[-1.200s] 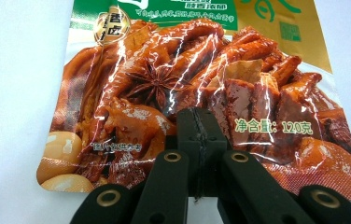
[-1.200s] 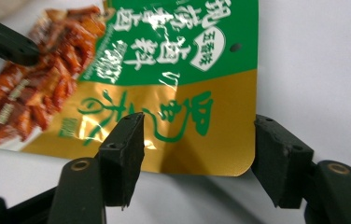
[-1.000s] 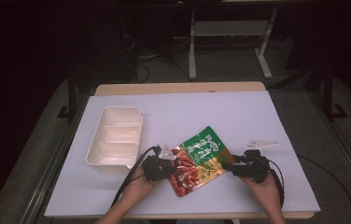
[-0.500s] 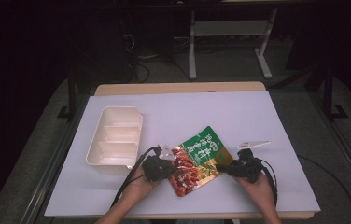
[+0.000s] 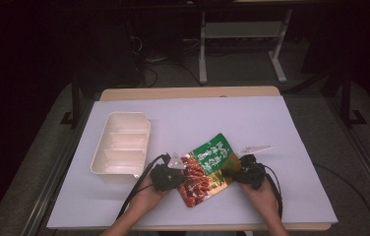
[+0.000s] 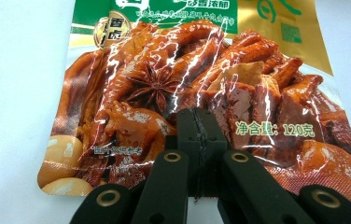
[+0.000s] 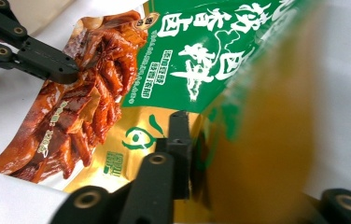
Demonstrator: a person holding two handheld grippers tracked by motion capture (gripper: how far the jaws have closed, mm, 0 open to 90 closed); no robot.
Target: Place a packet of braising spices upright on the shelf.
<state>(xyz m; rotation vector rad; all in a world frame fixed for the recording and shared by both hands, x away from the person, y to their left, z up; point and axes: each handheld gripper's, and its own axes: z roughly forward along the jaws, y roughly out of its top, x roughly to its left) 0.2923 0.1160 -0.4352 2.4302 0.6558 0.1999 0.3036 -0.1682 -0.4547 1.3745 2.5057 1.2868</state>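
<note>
Glossy green, gold and red foil makes up the snack pouch [image 5: 206,168] I have between my two tools, printed with braised meat and a star anise, lying tilted near the front edge of the white-covered table [image 5: 271,128], a little toward the middle of that edge. My left gripper [image 5: 175,173] has its two black jaws pressed together on the pouch's red lower end; in the left gripper view [image 6: 197,140] they meet with no gap, right on the printed meat just beside the weight line. My right gripper [image 5: 233,172] bites the gold side edge of the same pouch; in the right gripper view [image 7: 183,140] one black jaw lies flat against the foil and the other is blurred behind the lifted gold edge, so the foil is pinched between them. That view also shows my left gripper's black jaws clamped on the red part farther off. The pouch's green top points toward the far right corner of the table. Left of my left hand [image 5: 148,194], well apart from the pouch, sits a cream plastic tray with three compartments [image 5: 121,147], near the table's left edge.
</note>
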